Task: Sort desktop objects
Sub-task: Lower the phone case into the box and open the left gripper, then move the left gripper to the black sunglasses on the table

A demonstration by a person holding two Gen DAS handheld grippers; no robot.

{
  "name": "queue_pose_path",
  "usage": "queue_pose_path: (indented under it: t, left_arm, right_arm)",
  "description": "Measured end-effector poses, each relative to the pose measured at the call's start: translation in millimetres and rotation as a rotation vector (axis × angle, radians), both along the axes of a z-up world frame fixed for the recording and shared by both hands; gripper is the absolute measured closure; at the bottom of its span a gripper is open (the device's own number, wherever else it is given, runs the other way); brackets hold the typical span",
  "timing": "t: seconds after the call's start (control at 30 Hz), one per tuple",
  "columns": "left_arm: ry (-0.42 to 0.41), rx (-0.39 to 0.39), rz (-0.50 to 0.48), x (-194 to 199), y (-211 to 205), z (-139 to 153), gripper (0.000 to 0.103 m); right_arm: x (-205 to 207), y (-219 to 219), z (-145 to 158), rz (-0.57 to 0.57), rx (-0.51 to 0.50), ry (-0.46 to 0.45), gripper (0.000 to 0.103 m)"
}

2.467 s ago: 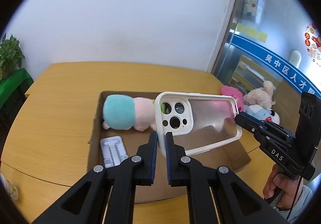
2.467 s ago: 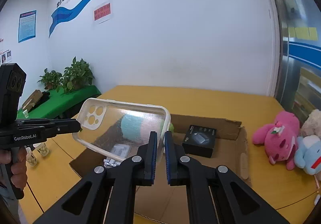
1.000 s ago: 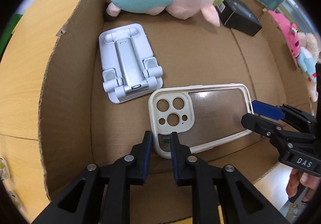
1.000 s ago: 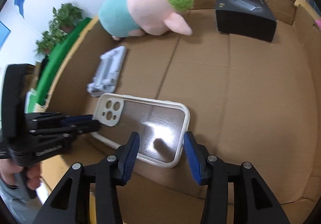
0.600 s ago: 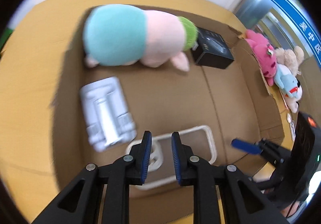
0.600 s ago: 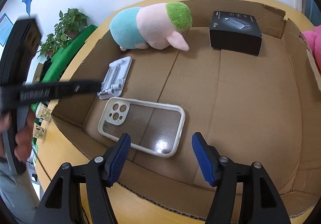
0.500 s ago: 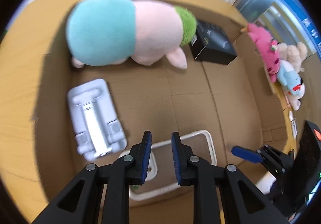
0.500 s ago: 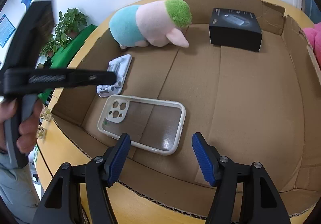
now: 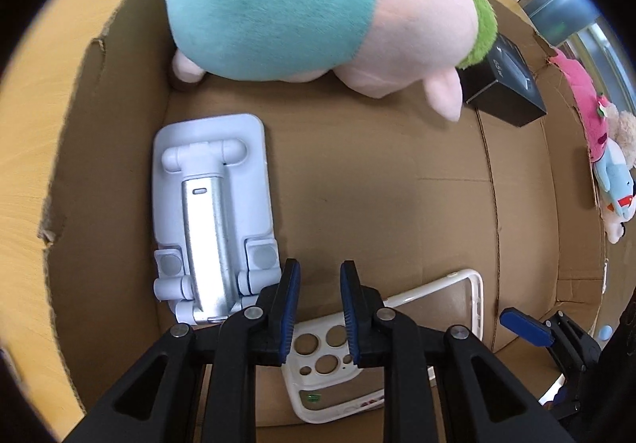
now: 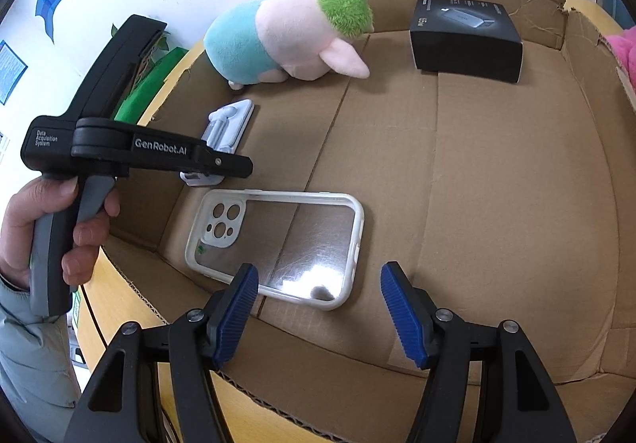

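A clear phone case with a white rim lies flat on the floor of a cardboard box, camera holes to the left. My right gripper hovers over its near edge, open wide, with nothing between the pads. My left gripper points down over the box floor between a white folding phone stand and the case. Its pads stand a narrow gap apart and hold nothing. In the right wrist view a hand holds the left gripper beside the stand.
A teal, pink and green plush and a black carton lie along the box's far wall. More plush toys sit on the wooden table outside the box's right wall. Green plants stand beyond the table.
Both grippers lowered the case into the box and let go. The right jaws widened and drew back to the case's near edge. The left gripper moved toward the phone stand.
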State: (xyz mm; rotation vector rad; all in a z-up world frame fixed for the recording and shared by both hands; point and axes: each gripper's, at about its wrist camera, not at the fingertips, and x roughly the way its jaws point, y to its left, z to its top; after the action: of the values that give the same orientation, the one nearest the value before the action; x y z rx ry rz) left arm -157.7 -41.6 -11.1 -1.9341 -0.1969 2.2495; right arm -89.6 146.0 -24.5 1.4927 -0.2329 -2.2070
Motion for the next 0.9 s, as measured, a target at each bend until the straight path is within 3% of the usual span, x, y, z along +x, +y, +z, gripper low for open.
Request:
queue_pose_path:
  t: [0.13, 0.33, 0.53, 0.6, 0.77, 0.9]
  left_arm:
    - [0.038, -0.05, -0.001, 2, -2, 5, 0.083]
    - [0.082, -0.054, -0.007, 13, -4, 16, 0.083]
    - [0.264, -0.025, -0.025, 50, -3, 61, 0.083]
    - [0.361, -0.028, -0.034, 72, -6, 81, 0.077]
    - [0.576, -0.054, -0.033, 115, -15, 117, 0.039]
    - [0.657, -0.07, -0.023, 133, -6, 141, 0.039]
  right_arm:
    - [1, 1, 2, -0.004, -0.001, 0.008, 0.039]
    - [2, 3, 8, -0.011, 0.014, 0.021, 0.037]
    - [5, 1, 19, -0.007, 0.021, 0.052, 0.036]
    - [10, -1, 24, -0.005, 0.025, 0.078, 0.032]
    - [31, 6, 43, -0.06, 0.075, 0.187, 0.016]
    - [51, 17, 64, -0.099, 0.109, 0.283, 0.008]
